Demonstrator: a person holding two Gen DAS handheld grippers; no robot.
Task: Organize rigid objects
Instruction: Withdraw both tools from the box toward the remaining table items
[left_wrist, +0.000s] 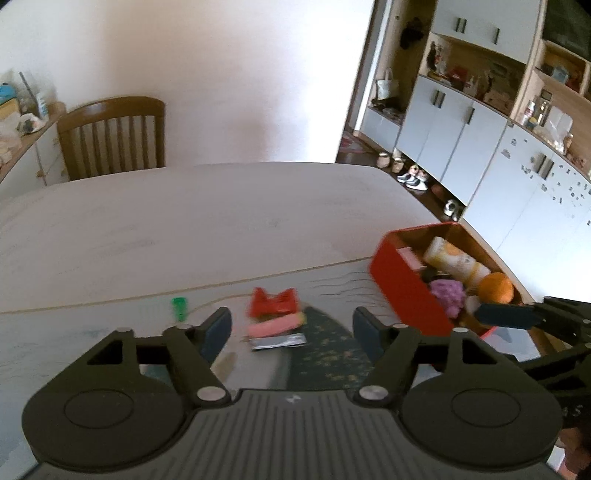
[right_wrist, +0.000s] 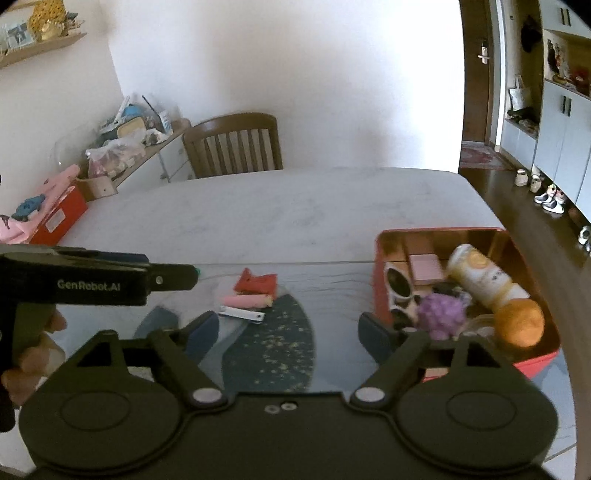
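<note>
Table (right_wrist: 280, 206) fills mid frame. Red tin (right_wrist: 382, 291) right, w/ bottle (right_wrist: 480, 277), orange (right_wrist: 519, 321), purple toy (right_wrist: 441, 314). Loose bits center: red piece (right_wrist: 256, 284), pink stick (right_wrist: 245, 301), clipper (right_wrist: 242, 314), green bit (left_wrist: 180, 306).

L gripper (left_wrist: 291, 325), R gripper (right_wrist: 288, 330): both wide open, empty.

Bits prob. light, stiff; clipper slick metal, grab across narrow sides. Motion blur; tin's near corner cut off by gripper.

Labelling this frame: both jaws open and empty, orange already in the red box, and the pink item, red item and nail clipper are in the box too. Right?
Not quite. The pink item, red item and nail clipper lie on the table, left of the red box; the right wrist view shows it. The orange is in the box, and both sets of jaws are open and empty.
</note>
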